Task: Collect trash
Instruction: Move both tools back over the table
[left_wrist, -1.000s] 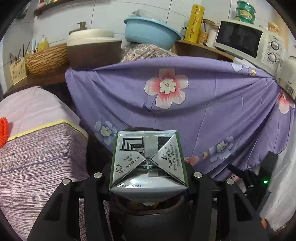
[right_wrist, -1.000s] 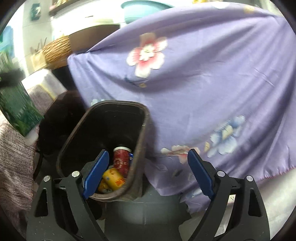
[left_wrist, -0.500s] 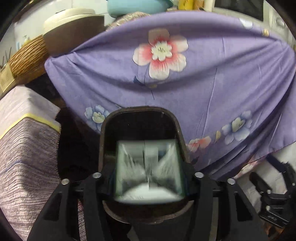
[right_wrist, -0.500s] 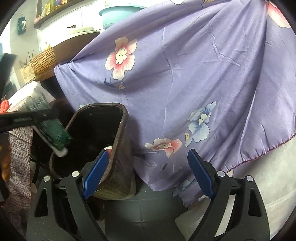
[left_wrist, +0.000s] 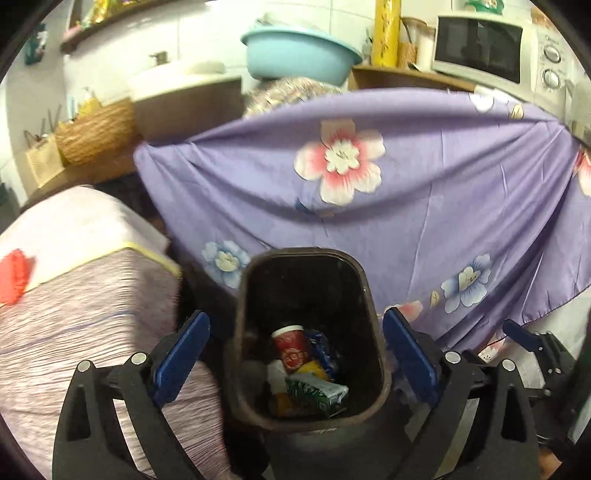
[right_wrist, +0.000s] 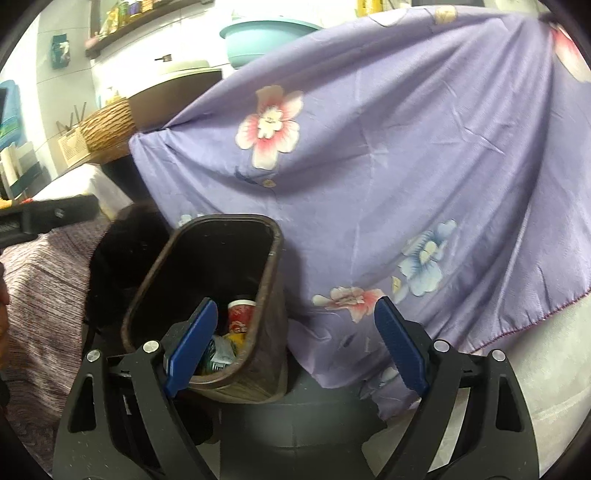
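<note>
The left gripper (left_wrist: 293, 354) is hovering, fingers spread and empty, over the trash bin (left_wrist: 373, 306) holding the green carton (left_wrist: 317, 393); the right gripper (right_wrist: 293, 350), likewise released, is waiting beside it for the next piece.

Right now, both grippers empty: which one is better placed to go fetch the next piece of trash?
Marginally right. The right gripper is open beside the bin; the left gripper, also open, hangs straight over its mouth. No loose trash shows, so it's close.

The dark brown plastic bin (left_wrist: 373, 306) looks matt; the purple flowered cloth (left_wrist: 443, 206) is smooth with a slight sheen; the woven straw basket (left_wrist: 96, 133) looks rough.
</note>
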